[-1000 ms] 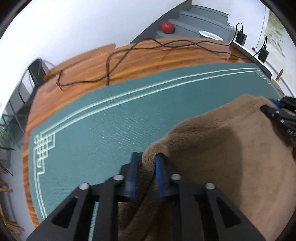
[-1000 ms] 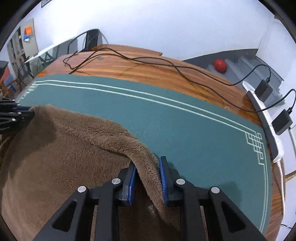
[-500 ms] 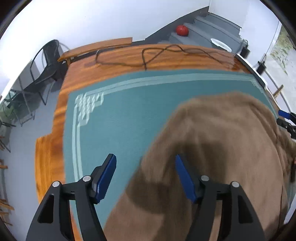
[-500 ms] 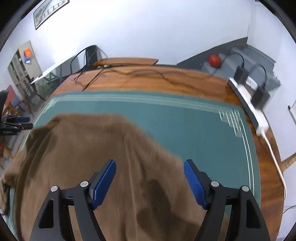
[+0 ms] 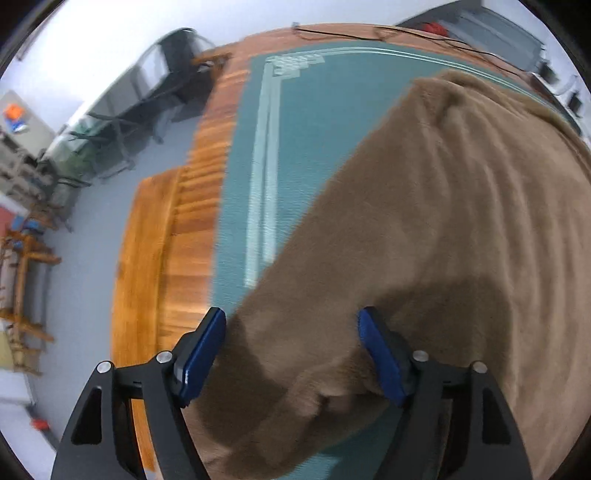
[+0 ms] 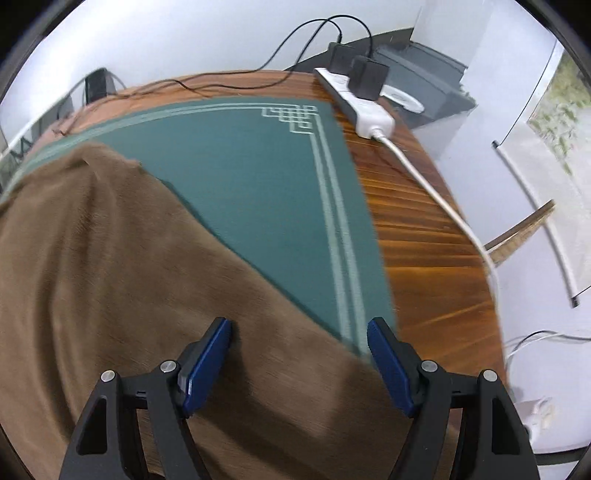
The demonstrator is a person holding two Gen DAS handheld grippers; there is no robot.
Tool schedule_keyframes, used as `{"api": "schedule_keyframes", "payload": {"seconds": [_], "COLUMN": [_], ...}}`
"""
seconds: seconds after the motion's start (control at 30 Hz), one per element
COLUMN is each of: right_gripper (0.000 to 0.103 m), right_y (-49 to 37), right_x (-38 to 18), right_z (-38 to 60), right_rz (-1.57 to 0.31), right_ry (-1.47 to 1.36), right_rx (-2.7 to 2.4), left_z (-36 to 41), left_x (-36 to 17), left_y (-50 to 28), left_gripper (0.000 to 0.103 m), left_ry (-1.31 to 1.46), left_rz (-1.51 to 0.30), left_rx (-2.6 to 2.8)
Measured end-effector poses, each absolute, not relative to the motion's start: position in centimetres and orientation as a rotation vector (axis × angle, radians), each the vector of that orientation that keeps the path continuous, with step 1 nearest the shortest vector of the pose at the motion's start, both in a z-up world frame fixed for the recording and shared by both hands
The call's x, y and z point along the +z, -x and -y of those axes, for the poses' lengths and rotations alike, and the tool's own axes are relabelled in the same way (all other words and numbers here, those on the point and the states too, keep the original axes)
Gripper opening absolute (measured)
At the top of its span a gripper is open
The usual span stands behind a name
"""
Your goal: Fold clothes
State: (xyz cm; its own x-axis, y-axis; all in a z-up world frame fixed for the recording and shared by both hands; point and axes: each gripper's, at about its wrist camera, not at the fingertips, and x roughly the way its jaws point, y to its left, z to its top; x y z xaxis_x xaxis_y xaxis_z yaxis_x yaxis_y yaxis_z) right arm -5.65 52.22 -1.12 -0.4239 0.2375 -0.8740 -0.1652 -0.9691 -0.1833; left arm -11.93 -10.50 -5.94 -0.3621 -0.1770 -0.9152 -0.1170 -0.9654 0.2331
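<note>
A brown fleece garment (image 5: 443,221) lies spread on the green mat (image 5: 295,122), its far edge reaching toward the mat's back border. My left gripper (image 5: 291,321) hovers over the garment's near left edge with its jaws opening. A rolled fold of cloth lies close by the right pad (image 5: 380,358), but neither pad presses on it. In the right wrist view the same garment (image 6: 110,277) fills the left half. My right gripper (image 6: 299,328) stands open above its near right edge, the cloth lying below the gap, not gripped.
The mat (image 6: 258,177) covers a wooden table (image 6: 424,229). A white power strip (image 6: 354,103) with black adapters and a white cord lies at the table's back right. Black cables (image 5: 406,35) trail along the far edge. A chair (image 5: 173,70) stands beyond the left edge.
Both grippers were shut on the garment's edge; they have let go, opened wide and drawn back. The garment now lies flat on the mat.
</note>
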Motion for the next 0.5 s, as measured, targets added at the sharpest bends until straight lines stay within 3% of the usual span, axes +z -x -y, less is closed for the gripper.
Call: {"api": "schedule_keyframes", "payload": {"seconds": [0.07,0.13,0.3,0.5], "right_gripper": [0.078,0.078,0.078,0.078], "right_y": [5.0,4.3,2.5,1.6], "right_x": [-0.8,-0.4,2.0,-0.1], "right_z": [-52.3,-52.4,-47.7,-44.3], "right_rz": [0.131,0.159,0.224,0.249], "right_ry": [1.507,1.485,1.468,1.631], "right_rx": [2.447,2.435,2.620,2.697], "left_z": [10.1,10.1,9.1,5.3], "left_x": [-5.6,-4.7,-0.4,-2.2], "left_y": [12.1,12.0,9.0,6.5], "left_gripper": [0.079,0.079,0.079,0.079], "left_ry": [-1.638,-1.584,-1.656,-1.788], "left_rz": [0.576,0.622,0.312,0.252], "left_rx": [-2.471,-2.426,-2.628,-2.697]}}
